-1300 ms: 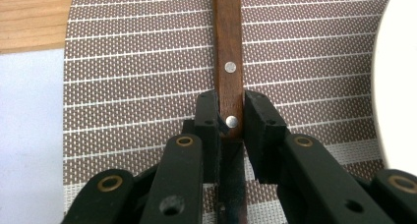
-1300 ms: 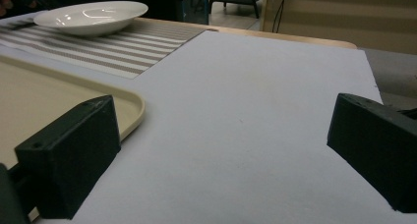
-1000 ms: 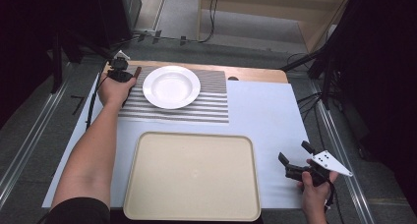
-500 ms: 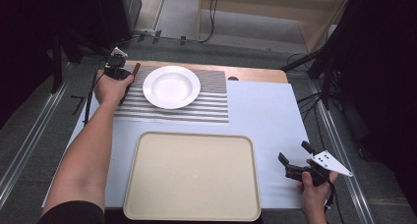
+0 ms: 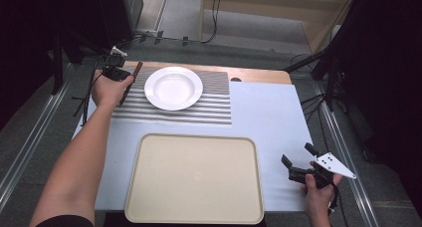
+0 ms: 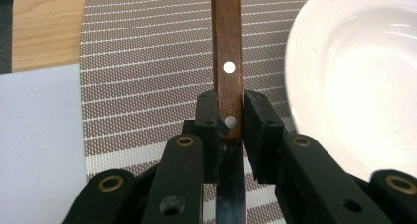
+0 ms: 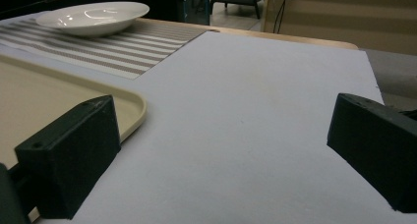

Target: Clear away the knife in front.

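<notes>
Items, left to right across the table, as you have them:

1. Left gripper point(image 5: 121, 80) — in your left hand at the far left corner of the striped placemat point(image 5: 209, 107). Jaws nearly closed, clamped on the knife.

2. Knife point(image 6: 228, 62) — brown wooden handle with two pale rivets, steel blade running back toward your hand between the jaws. In the left gripper view the pads press the handle from both sides, right where it meets the blade. In the high view the knife lies along the placemat's left edge, handle pointing away from you, just beside the white plate point(image 5: 173, 87) and apart from it. Whether it touches the placemat or hangs clear of it cannot be told.

3. White plate — deep, empty, on the left half of the placemat. The placemat's far edge lies over a wooden board point(image 5: 259, 75).

4. Beige tray point(image 5: 194, 179) — empty, on the pale blue sheet point(image 5: 268, 117) at the near middle, in front of the placemat.

5. Right gripper point(image 5: 298, 162) — in your right hand at the near right, just past the tray's right rim, low over the blue sheet. Jaws wide apart, holding nothing; they point toward the tray's corner.
</notes>
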### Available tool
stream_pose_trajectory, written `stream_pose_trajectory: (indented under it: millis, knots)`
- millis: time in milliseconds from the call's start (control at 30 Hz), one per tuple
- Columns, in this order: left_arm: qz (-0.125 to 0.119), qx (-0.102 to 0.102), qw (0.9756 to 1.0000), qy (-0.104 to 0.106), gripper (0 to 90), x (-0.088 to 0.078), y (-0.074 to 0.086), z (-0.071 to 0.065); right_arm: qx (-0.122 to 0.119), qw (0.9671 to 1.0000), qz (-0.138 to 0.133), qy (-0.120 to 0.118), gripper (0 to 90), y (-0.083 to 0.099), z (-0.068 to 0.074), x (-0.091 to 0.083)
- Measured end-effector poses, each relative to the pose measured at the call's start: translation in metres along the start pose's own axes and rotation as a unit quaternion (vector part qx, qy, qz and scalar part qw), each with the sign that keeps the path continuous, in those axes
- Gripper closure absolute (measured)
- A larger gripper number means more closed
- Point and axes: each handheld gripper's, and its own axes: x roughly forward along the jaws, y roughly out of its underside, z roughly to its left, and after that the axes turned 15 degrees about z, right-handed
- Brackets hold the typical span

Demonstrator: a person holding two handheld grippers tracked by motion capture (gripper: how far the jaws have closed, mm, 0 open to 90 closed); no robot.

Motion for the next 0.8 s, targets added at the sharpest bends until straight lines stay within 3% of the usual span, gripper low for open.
stream_pose_trajectory:
  millis: [267,367,467,800]
  knots:
    - [-0.012,0.008,0.9998,0.014,77.6,-0.01,0.011,-0.004,0.0,1.0,0.0,0.001,0.0,0.0,0.0,0.0]
    - [-0.015,0.028,0.9995,-0.002,77.5,-0.015,0.016,-0.01,-0.001,1.0,0.0,0.0,0.0,0.0,0.0,0.0]
    - [-0.013,0.046,0.9988,-0.004,77.5,-0.02,0.022,-0.017,-0.002,1.0,0.0,0.0,0.0,0.0,0.001,0.0]
    - [-0.023,0.056,0.998,0.019,77.6,-0.028,0.041,-0.027,-0.002,1.0,0.002,0.003,0.0,0.0,0.001,0.0]
